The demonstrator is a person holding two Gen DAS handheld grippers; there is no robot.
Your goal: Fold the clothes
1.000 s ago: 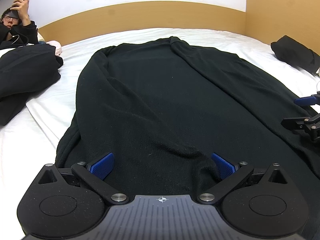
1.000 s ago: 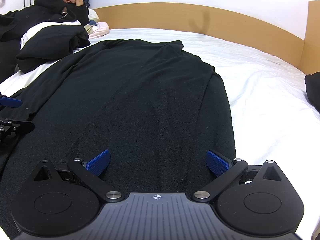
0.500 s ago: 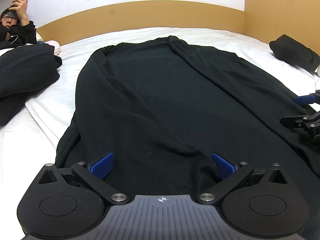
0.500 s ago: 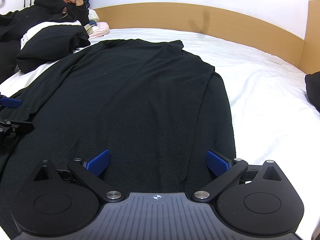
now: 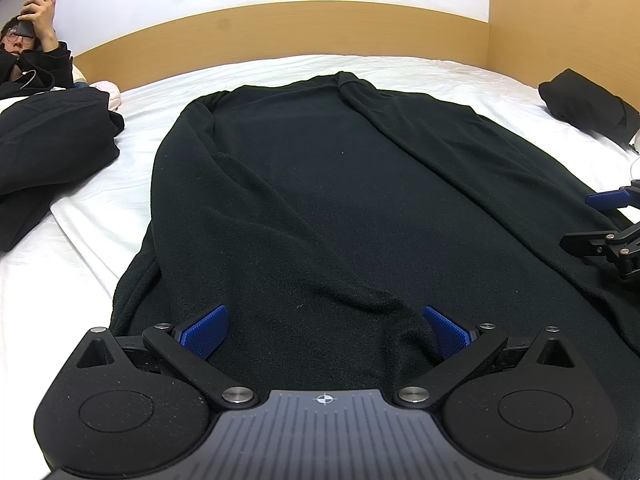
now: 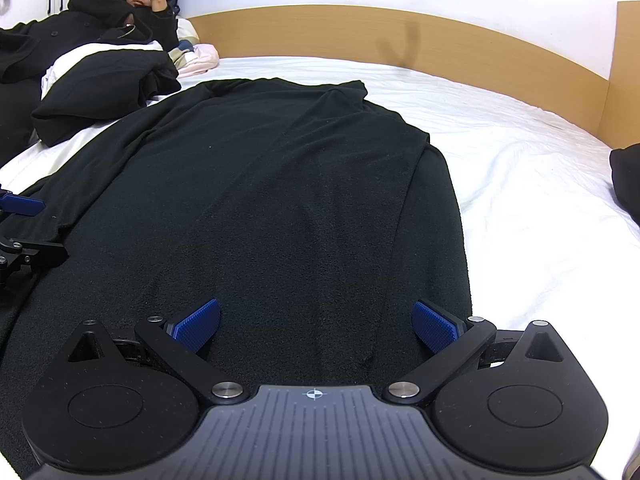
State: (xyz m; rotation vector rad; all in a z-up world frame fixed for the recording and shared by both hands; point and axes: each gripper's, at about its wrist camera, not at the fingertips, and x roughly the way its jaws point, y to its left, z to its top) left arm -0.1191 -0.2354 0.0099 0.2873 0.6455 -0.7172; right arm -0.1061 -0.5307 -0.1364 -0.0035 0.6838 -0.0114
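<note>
Left gripper (image 5: 324, 330): jaws apart, over the near hem of the black garment (image 5: 320, 200). Right gripper (image 6: 314, 326): jaws apart, same hem. Garment lies flat on the white bed (image 6: 520, 168).

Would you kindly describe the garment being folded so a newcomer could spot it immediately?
On the white bed with the wooden headboard, the black sweater lies spread flat down the middle. Unlike the bunched dark clothes beside it, it is laid out full length.
</note>
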